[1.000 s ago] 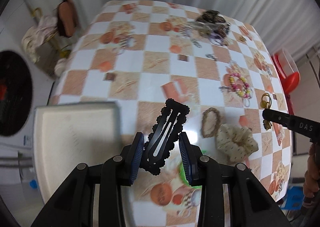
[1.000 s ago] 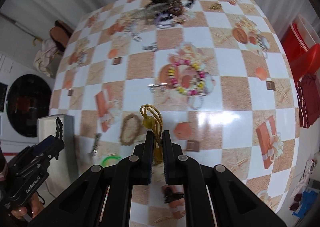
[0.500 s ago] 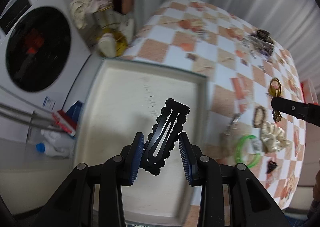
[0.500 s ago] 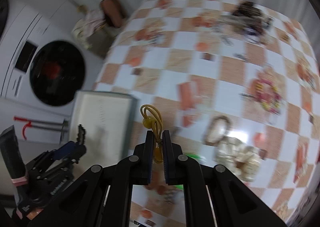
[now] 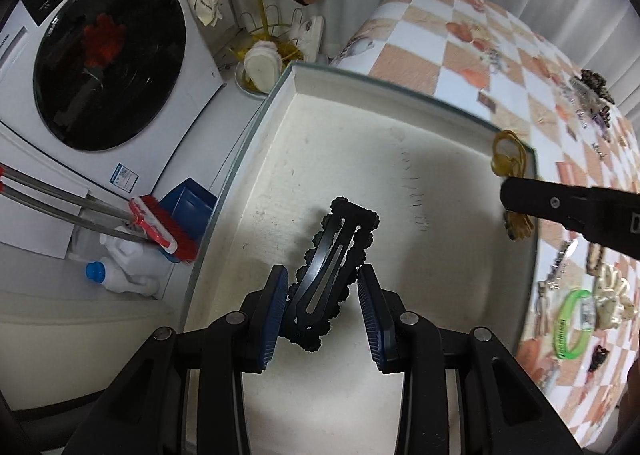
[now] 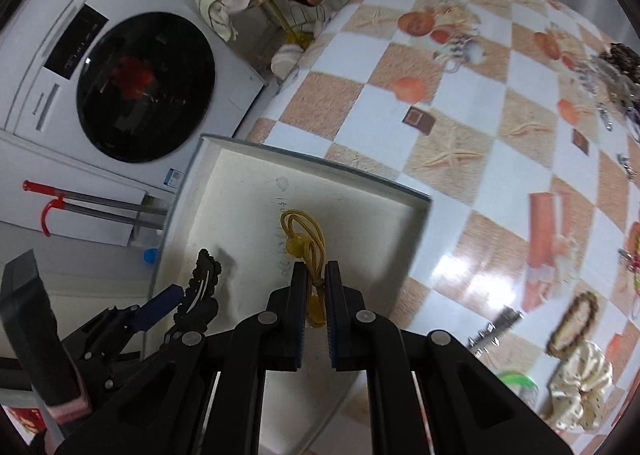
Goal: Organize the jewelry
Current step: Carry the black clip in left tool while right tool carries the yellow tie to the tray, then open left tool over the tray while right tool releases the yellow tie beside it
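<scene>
Left claw (image 5: 323,303) pinches a black scalloped metal snap hair clip (image 5: 332,271) between its blue ribbed pads; clip tilted, its far end leaning right, held over the floor of the shallow cream rectangular tray (image 5: 360,103). Whether the right pad touches the clip edge is hard to tell; the left pad is against it.

Right claw (image 6: 316,295) pressed together on a yellow elastic hair tie with a small bead (image 6: 304,243); the loops stick out past the fingertips, over the tray's interior, right of the left claw's clip. In the left wrist view the right claw (image 5: 516,201) enters from the right edge, with the yellow tie showing above and below its tip at the tray's right rim.

Tray sits at the near left corner of the worktop (image 6: 460,115), which carries an orange-and-white checked seashell-print oilcloth. Tray holds nothing lying loose that can be seen; faint pen marks on its floor.

On the worktop right of the tray:
- neon green silicone wristband (image 5: 572,323)
- cream dotted fabric scrunchie (image 6: 580,383)
- brown beaded bracelet (image 6: 572,319)
- silver metal clip (image 6: 496,329)

Far right: dark jumbled pile of jewellery (image 6: 616,75), blurred.

Left of the worktop: white front-loading washing machine (image 5: 108,67), red brush (image 5: 164,227), gold wire rack (image 5: 264,23) with cloths.
</scene>
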